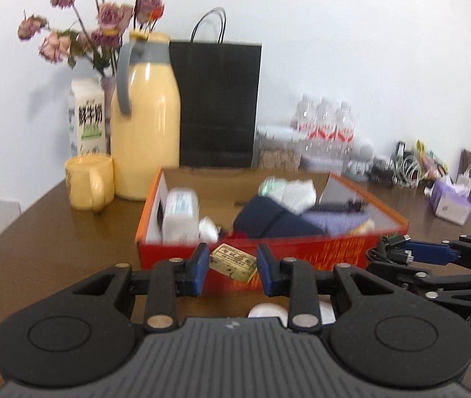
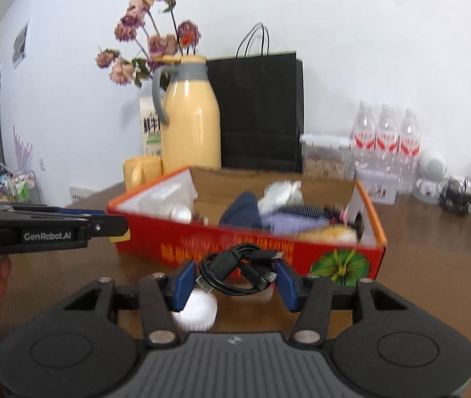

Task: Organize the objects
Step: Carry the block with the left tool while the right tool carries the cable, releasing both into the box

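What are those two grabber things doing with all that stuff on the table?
A person is tidying up with a grabber in each hand. The left gripper is pinching a small yellowish card, and the right gripper is holding a bundle of black cable. Both are lifted just in front of the red box on the brown table. The box is open and already has a dark cloth, a comb and white packets inside. Neither thing has gone in yet.

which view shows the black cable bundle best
The right wrist view: the black cable bundle sits centred between the right gripper's blue pads, coils and plugs visible. The left wrist view shows it only at the right edge, side-on and small.
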A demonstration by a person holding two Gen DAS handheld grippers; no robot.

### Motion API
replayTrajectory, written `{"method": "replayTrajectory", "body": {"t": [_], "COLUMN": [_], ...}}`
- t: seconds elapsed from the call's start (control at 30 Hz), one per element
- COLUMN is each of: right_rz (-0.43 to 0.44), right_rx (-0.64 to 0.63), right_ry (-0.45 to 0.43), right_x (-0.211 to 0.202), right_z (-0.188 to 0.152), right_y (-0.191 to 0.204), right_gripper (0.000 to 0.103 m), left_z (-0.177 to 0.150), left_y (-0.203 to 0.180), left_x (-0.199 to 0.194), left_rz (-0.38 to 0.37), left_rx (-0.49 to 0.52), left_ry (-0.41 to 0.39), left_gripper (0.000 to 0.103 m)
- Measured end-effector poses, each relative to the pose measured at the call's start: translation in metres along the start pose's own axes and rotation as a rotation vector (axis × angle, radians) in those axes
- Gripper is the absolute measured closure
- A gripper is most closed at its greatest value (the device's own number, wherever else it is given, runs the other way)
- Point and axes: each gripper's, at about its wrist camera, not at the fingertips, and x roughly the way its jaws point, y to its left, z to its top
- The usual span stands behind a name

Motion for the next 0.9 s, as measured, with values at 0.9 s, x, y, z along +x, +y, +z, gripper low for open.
{"method": "replayTrajectory", "body": {"t": [0.9], "right_rz": [-0.160], "right_rx": [0.067], "right_ry": [-0.014], "right_x": [0.127], "right_z": [0.074], "right_y": [-0.054], "right_gripper": [0.052], "left_z": [0.053], "left_y": [-0.005], "left_x": [0.129], "left_rz": [0.119], "left_rx": [-0.061], "left_ry": [0.010], "left_gripper": [0.071]}}
